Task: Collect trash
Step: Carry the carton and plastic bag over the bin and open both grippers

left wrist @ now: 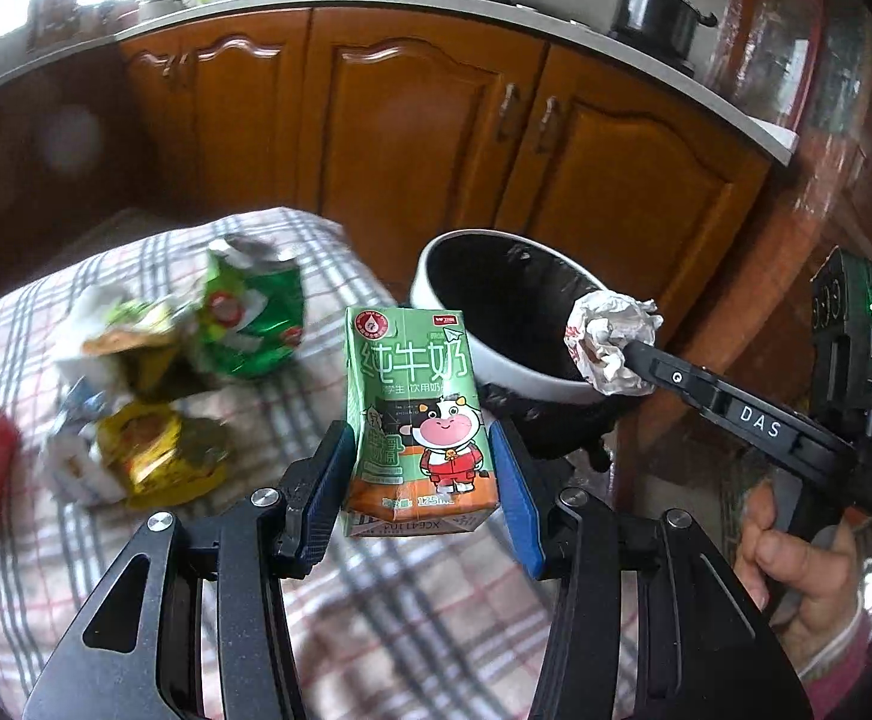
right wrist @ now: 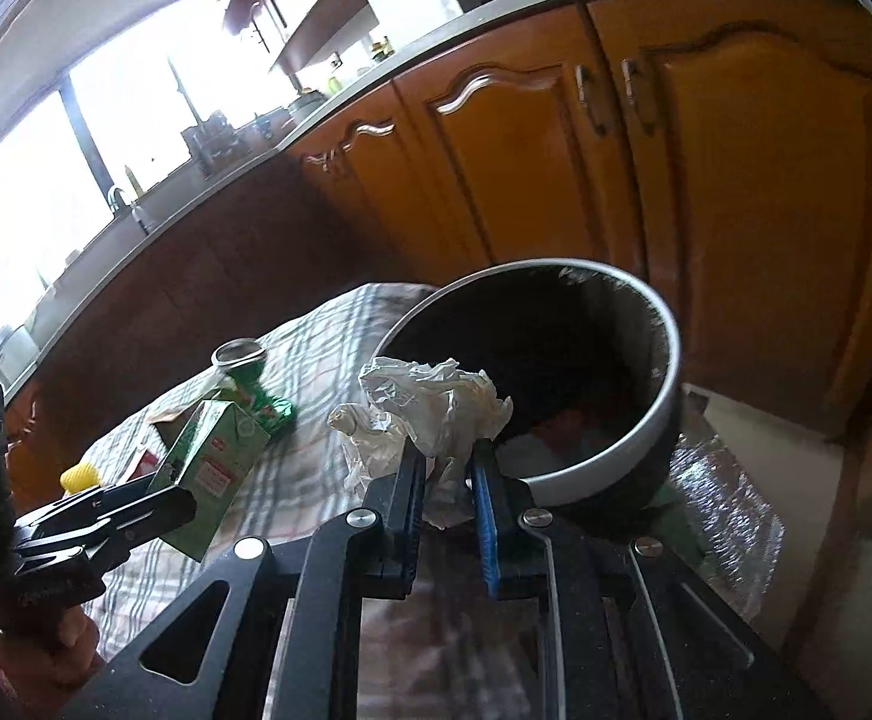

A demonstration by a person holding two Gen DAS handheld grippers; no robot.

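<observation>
Milk carton: small green cardboard milk carton [left wrist: 415, 420] with a cartoon cow print, upright, clamped between the blue pads of the left gripper [left wrist: 421, 483], just beside the bin's near-left rim, above the cloth.
Paper wad: crumpled white paper wad [right wrist: 430, 405], pinched in the right gripper [right wrist: 445, 468], at the bin's near rim, partly over the opening.
Bin: round white-rimmed trash bin [right wrist: 667, 354] with black liner, the landmark here; something reddish and white lies inside, too dark to name.
Left gripper: black frame, jaws part-open, closed on the carton's sides; points forward and down toward the bin's left side.
Right gripper: jaws nearly together, squeezing the wad; angled down at the bin mouth from its near side.
Right hand: right hand [left wrist: 796, 564] wrapped around the right gripper's handle, pink sleeve cuff showing, near-right of the bin.
Left hand: left hand [right wrist: 46, 636] gripping the left gripper's handle, near-left of the bin.
Leftover trash: crushed green drink can [left wrist: 250, 318] and yellow foil snack wrapper [left wrist: 154, 450] on the checked tablecloth [left wrist: 388, 618], left of the bin, blurred.
Background: orange-brown wooden cabinet doors [left wrist: 412, 132] behind the bin.
</observation>
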